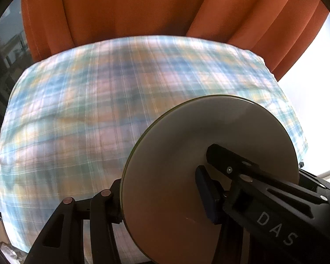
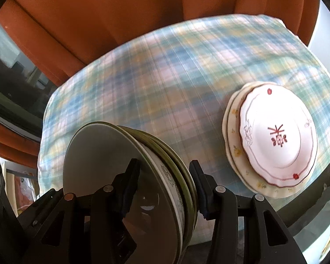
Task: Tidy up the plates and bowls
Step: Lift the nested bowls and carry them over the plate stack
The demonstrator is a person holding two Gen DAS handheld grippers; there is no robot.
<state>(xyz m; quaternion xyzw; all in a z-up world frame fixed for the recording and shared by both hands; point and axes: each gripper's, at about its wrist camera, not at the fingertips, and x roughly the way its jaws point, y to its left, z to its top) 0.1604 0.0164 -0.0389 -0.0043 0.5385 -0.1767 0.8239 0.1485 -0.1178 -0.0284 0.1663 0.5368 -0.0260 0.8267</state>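
left wrist view: left claw is clamped on the rim of a grey plate, held on edge above the plaid table.
right wrist view: right claw grips a stack of plates on edge.
landmark: floral plate pile lies flat, right of that stack.
tip: I'd level the stack out before lowering so nothing slides.

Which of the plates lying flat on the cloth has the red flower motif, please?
The top plate of the stack on the checked cloth: white, with a red-brown rim line. The plate under it is cream with small yellow flowers.
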